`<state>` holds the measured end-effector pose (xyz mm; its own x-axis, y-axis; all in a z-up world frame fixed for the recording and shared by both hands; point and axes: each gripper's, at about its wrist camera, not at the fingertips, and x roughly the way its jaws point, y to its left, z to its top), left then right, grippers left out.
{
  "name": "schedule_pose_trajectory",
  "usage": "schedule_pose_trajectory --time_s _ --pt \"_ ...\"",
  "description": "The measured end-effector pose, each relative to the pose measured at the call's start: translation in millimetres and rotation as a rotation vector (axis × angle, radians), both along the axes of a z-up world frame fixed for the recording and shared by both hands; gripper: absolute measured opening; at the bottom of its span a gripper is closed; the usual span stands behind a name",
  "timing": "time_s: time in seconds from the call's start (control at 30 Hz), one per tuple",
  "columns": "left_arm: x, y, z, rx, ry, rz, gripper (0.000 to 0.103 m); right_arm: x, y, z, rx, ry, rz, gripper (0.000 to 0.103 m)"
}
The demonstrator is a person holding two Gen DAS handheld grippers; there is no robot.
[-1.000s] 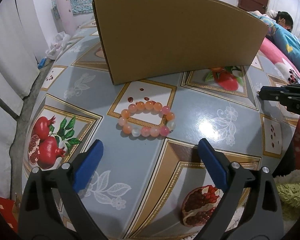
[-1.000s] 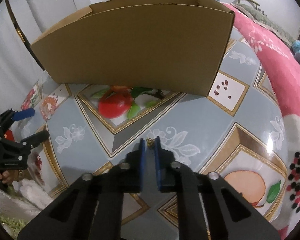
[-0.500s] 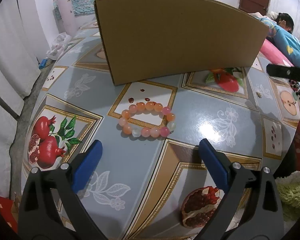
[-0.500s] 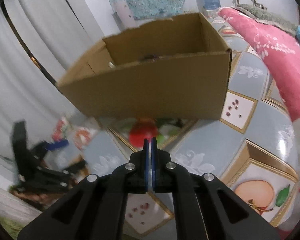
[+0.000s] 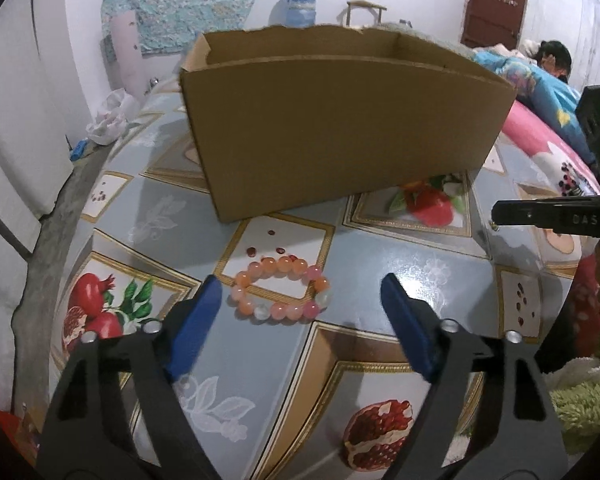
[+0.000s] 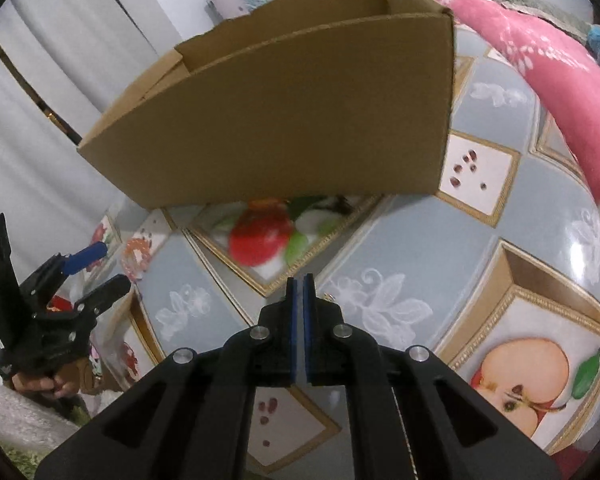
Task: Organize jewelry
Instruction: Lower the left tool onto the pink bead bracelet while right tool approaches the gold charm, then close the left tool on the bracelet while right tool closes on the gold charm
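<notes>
The open-topped cardboard box [image 5: 340,128] stands far on the surface [image 5: 416,252], its contents hidden; left tongs [image 5: 300,300] gape around the bead bracelet [image 5: 281,291], right tongs [image 6: 299,284] pinched closed.

box [image 5: 340,128]: matt cardboard | tablecloth [image 5: 412,256]: glossy | bracelet [image 5: 280,294]: glossy beads

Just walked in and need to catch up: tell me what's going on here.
A person with a claw in each hand is tidying jewelry on a table. The open left claw hovers just short of the bracelet, before the box. The right claw is shut; a tiny gold piece shows at its tip, grip unclear.
</notes>
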<state>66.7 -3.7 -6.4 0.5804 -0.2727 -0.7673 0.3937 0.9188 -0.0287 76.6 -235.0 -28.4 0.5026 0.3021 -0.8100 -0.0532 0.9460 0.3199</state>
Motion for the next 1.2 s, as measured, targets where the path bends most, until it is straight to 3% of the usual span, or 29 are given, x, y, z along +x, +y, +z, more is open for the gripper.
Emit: schedule_pose_trajectory --time_s 0.13,0.23,0.6,0.8,0.93,1.1,1.2 --pt "3.3 -6.9 -2.0 0.01 0.036 -0.021 0.056 -4.1 -8.7 -2.1 0.017 0.002 -0.021 0.021" --pt "5.5 -10.9 -4.8 0.023 0.049 -0.037 0.052 -6.9 -18.1 -1.7 0.044 -0.008 -0.032 0.024" --pt "17.0 -19.8 -13.2 0.071 0.097 -0.024 0.037 -14.2 -51.6 4.2 0.099 -0.038 -0.11 0.025" --pt "22.0 -19.2 -12.6 0.077 0.104 -0.003 0.024 -18.3 -60.9 2.4 0.117 -0.035 -0.134 0.025" --pt "24.0 -21.6 -13.9 0.081 0.102 0.007 0.009 -20.3 -56.5 1.9 0.112 -0.029 -0.129 0.025" --pt "23.8 -17.7 -13.9 0.062 0.1 0.012 0.009 -21.2 -40.0 1.3 0.089 -0.017 -0.068 0.025" --pt "24.6 -15.0 -13.6 0.052 0.099 0.016 0.008 -19.3 -22.0 -0.2 0.026 -0.011 -0.016 0.025"
